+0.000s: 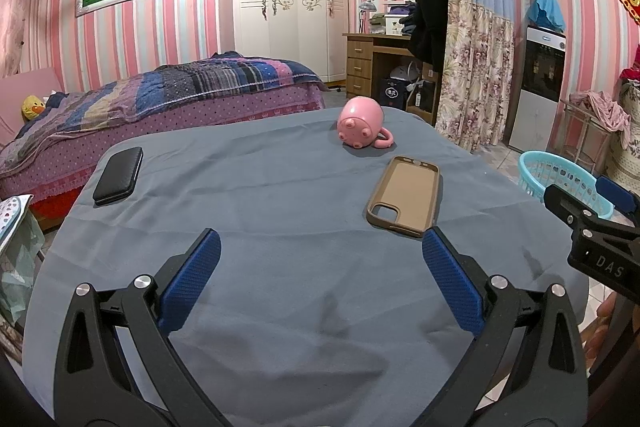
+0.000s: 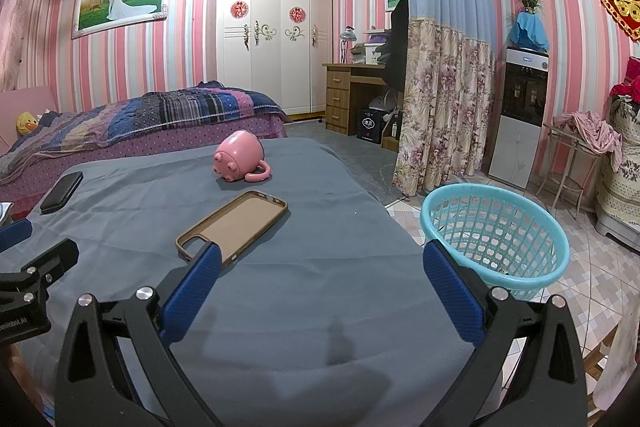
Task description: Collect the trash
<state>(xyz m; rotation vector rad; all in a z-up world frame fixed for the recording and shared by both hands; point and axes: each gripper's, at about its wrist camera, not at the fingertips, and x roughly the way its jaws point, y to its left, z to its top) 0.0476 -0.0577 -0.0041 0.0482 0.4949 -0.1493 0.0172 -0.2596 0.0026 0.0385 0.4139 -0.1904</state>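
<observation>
We hold both grippers low over the near end of a table draped in a grey-blue cloth [image 1: 280,195]. The left gripper [image 1: 320,247] has its blue-padded fingers [image 1: 192,279] spread wide with nothing between them, only wrinkled cloth. The right gripper [image 2: 322,259] is spread just as wide and also empty; its left finger overlaps the near corner of the phone case in its own view.

We take the phone case [image 1: 404,195] as our landmark. It is tan-brown with a darker rim, lying flat with its hollow inside facing up, the camera cutout at its near end. Just beyond it, toward the bed, a pink pig-faced mug [image 1: 360,125] lies tipped on its side, snout and feet toward us and its looped handle resting on the cloth. Well to the left of the case, near the table's edge, lies a black wallet-like case [image 1: 118,175], closed and flat.

To the right of the phone case, off the table and on the tiled floor, stands a turquoise plastic basket [image 2: 496,231] with a latticed wall. We cannot make out what is in it.
</observation>
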